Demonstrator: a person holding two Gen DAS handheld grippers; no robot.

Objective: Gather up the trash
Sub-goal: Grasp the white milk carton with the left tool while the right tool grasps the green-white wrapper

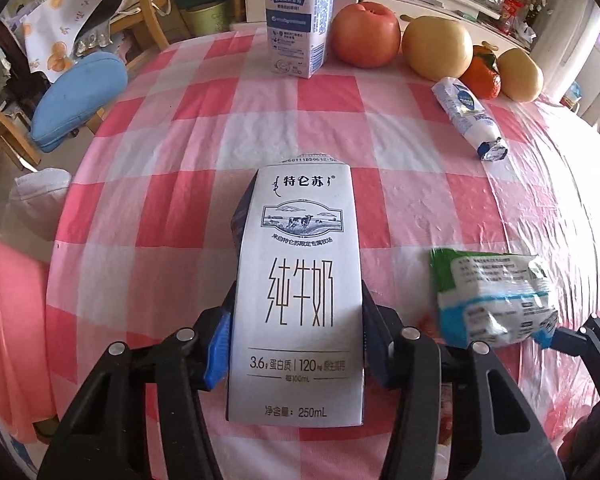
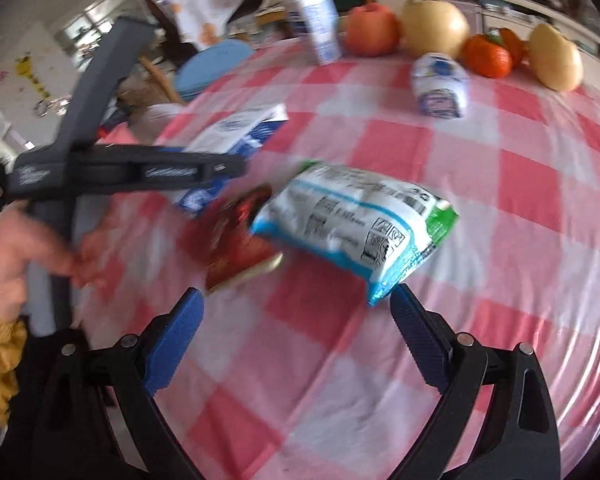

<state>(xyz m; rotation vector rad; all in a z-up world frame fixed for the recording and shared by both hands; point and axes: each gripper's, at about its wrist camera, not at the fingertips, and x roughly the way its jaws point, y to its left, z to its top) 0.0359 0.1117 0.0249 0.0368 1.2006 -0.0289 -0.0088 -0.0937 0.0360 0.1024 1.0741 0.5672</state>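
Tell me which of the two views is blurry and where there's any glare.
Left wrist view: sharp, print on the milk carton readable; fisheye bends the table edge. Right wrist view: motion-smeared, worst on the red wrapper and plastic pouch; window glare streaks the tablecloth.

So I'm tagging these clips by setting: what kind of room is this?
Most likely a lived-in home dining area: a table under a pink checked tablecloth, fruit such as an apple on it, and a wooden chair with a blue cushion alongside.
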